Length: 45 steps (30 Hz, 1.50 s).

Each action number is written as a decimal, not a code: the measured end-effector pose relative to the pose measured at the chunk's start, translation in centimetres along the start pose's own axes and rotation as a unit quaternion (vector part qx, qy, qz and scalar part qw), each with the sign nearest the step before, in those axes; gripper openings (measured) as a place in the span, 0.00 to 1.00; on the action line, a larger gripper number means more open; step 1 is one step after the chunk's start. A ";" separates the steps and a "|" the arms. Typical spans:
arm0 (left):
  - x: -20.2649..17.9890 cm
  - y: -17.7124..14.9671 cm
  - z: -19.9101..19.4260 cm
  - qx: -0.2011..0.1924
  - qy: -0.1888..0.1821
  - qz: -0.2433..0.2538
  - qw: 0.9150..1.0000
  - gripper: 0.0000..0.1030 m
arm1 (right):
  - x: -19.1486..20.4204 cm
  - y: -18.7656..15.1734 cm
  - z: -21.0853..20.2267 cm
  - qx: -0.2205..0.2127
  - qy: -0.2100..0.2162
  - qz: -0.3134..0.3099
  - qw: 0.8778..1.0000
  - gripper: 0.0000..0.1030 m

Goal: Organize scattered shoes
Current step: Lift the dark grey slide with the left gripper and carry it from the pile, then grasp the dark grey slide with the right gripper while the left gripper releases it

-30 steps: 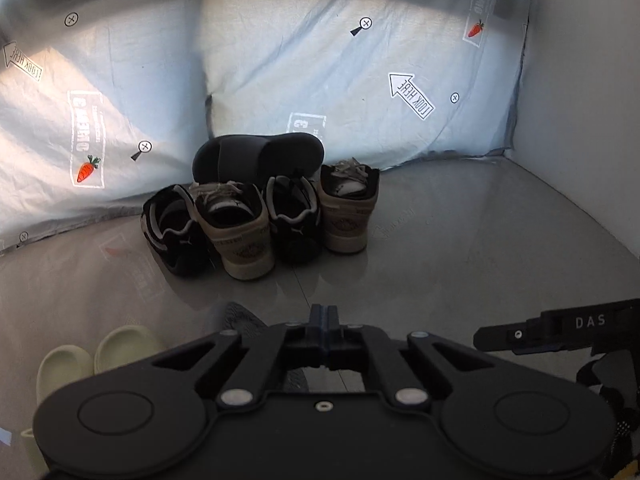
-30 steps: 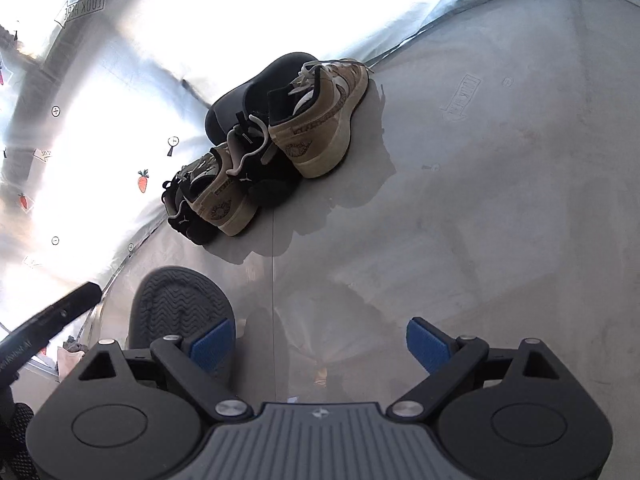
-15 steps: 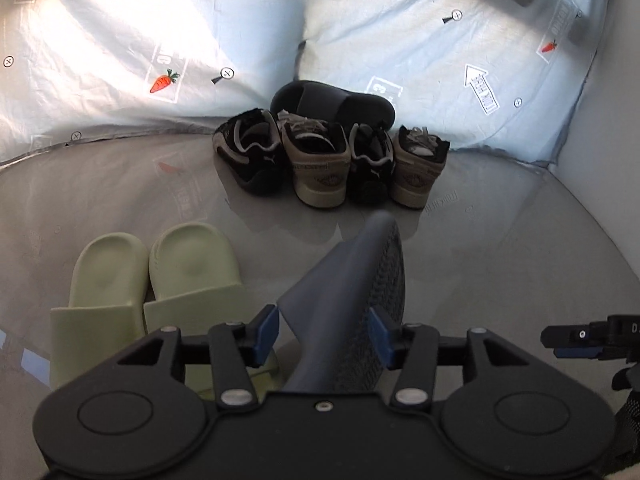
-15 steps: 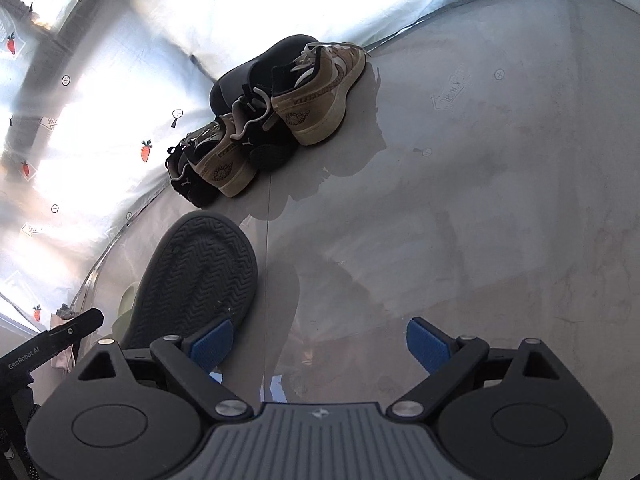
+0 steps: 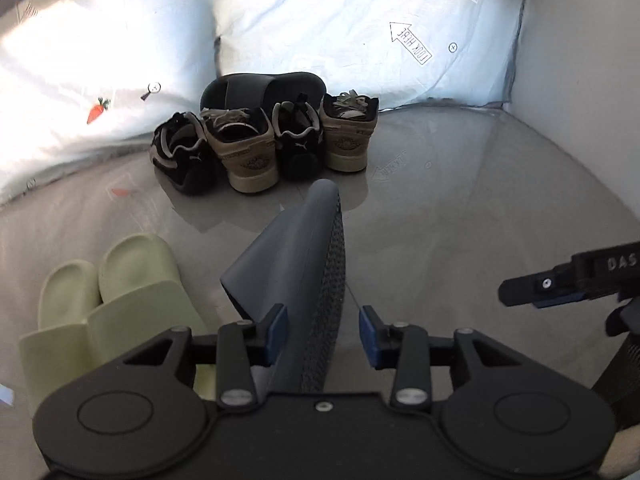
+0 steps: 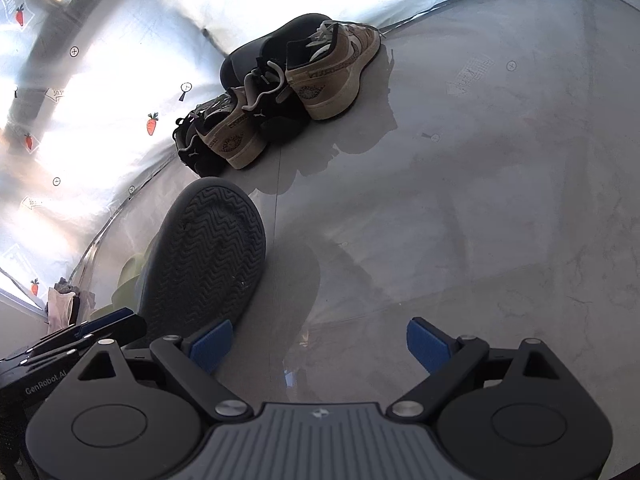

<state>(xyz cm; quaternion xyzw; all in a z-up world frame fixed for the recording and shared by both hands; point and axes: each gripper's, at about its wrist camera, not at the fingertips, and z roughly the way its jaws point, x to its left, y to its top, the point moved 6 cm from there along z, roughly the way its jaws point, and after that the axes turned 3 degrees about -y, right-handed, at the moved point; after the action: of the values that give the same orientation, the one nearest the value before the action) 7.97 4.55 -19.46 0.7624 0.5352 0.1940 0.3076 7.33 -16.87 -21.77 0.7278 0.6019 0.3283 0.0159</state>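
Four sneakers (image 5: 260, 148) rowed, left tool (image 5: 322, 330) closing around grey slide (image 5: 304, 280)

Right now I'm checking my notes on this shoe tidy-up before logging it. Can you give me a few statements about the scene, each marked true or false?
1. A dark grey slide stands on its edge between the pads of the left gripper. True; the jaws are closing, with a gap still showing at the right pad.
2. The right gripper holds a sneaker. False; its jaws are open with only floor between them.
3. Two pale green slides lie side by side on the floor. True.
4. The four sneakers are scattered far apart. False; they stand in a tight row, heels toward the camera.
5. A second dark slide lies behind the sneaker row. True.
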 end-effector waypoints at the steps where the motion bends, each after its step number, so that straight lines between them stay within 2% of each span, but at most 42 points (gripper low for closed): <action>1: -0.2 0.1 -0.2 0.007 -0.012 -0.001 1.000 0.37 | -0.1 -0.1 0.0 0.000 0.000 0.002 1.000 0.92; 5: -0.9 0.1 -0.3 0.015 -0.078 -0.029 0.996 0.37 | -0.5 -0.4 -0.5 -0.003 -0.005 0.007 1.000 0.92; 8: -1.6 -0.2 -0.3 0.013 -0.094 -0.026 0.995 0.37 | -0.9 -0.5 -0.7 -0.006 -0.009 0.015 1.000 0.92; 12: -3.6 -1.0 1.0 0.060 -0.166 -0.037 0.984 0.36 | -1.4 -0.7 -0.8 -0.007 -0.012 0.025 1.000 0.92; 15: -5.2 -2.3 3.0 0.095 -0.187 -0.019 0.978 0.33 | -1.5 -0.9 -0.9 -0.007 -0.014 0.028 0.999 0.92; 18: -5.7 -3.3 4.9 0.122 -0.168 -0.006 0.978 0.30 | -1.3 -1.1 -1.2 -0.008 -0.016 0.021 1.000 0.92; 21: -5.7 -3.5 5.4 0.119 -0.169 0.003 0.978 0.31 | -1.3 -1.5 -1.5 -0.009 -0.021 0.015 1.000 0.92; 23: -5.2 -3.4 5.1 0.117 -0.170 -0.016 0.978 0.32 | -1.6 -1.7 -1.6 -0.009 -0.024 0.018 1.000 0.92; 25: -4.3 -3.2 4.3 0.104 -0.161 -0.035 0.981 0.32 | -1.9 -1.9 -1.8 -0.010 -0.026 0.018 0.999 0.92; 28: -2.2 -2.8 2.5 0.072 -0.126 -0.064 0.987 0.33 | -1.8 -1.9 -2.0 -0.013 -0.027 0.005 1.000 0.92; 31: -0.3 -2.5 1.2 0.049 -0.093 -0.086 0.991 0.34 | -0.7 -1.6 -1.5 -0.005 -0.022 -0.046 0.999 0.99; 34: 1.8 -2.9 0.1 0.039 -0.070 -0.129 0.988 0.35 | 0.8 -1.3 -0.1 0.021 -0.014 -0.110 0.994 1.00; 37: 2.7 -3.1 -0.2 0.037 -0.061 -0.154 0.985 0.35 | 3.0 -0.8 1.4 0.032 -0.002 -0.199 0.979 1.00; 40: 3.7 -3.5 -0.6 0.032 -0.046 -0.174 0.983 0.35 | 4.5 -0.1 2.9 0.050 0.006 -0.292 0.955 1.00; 43: 4.5 -3.1 -1.3 0.012 -0.020 -0.174 0.984 0.35 | 7.2 0.8 5.0 0.070 0.031 -0.394 0.916 1.00; 45: 4.8 -3.0 -1.5 0.007 -0.015 -0.179 0.984 0.35 | 8.3 1.6 6.3 0.079 0.053 -0.432 0.897 1.00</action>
<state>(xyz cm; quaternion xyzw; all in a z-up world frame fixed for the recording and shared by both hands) 6.63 10.13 -20.54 0.6596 0.6594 0.1204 0.3400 12.28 -7.66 -22.24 0.3762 0.8811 0.2785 0.0670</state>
